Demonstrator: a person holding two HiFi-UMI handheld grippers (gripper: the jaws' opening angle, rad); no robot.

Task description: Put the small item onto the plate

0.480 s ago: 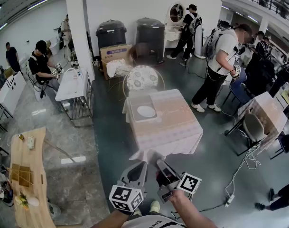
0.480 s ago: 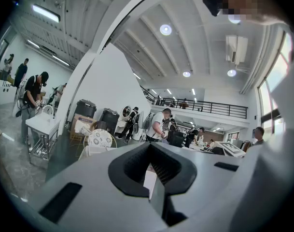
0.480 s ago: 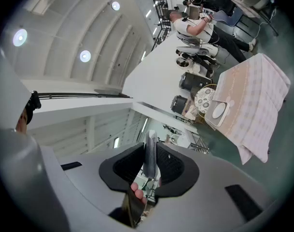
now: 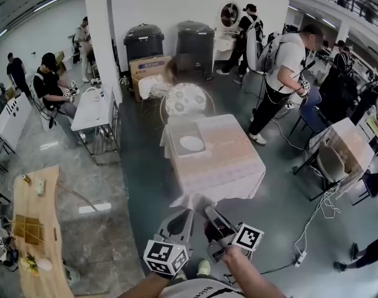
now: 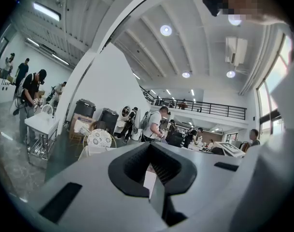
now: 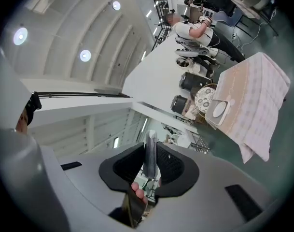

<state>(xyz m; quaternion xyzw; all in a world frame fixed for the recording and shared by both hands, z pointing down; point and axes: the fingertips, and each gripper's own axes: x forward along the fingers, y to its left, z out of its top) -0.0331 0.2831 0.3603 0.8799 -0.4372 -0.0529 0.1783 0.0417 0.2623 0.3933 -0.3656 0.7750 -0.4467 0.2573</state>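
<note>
Pinching a thin strip (image 6: 150, 141), right gripper (image 6: 149, 159) — left fingers (image 5: 132, 166) slightly parted — faces open floor (image 4: 145, 188) before the table (image 4: 235, 166).

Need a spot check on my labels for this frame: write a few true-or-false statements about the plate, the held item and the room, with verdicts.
1. The white round plate lies in a shallow grey tray on the table under a pale pink cloth. True.
2. The right gripper is empty. False: its jaws are closed on a thin grey flat item.
3. The thin grey flat item already lies on the white round plate. False: the plate looks bare, and the item is in the right gripper, not over the plate.
4. Two dark lidded bins stand by the white wall beyond the table. True.
</note>
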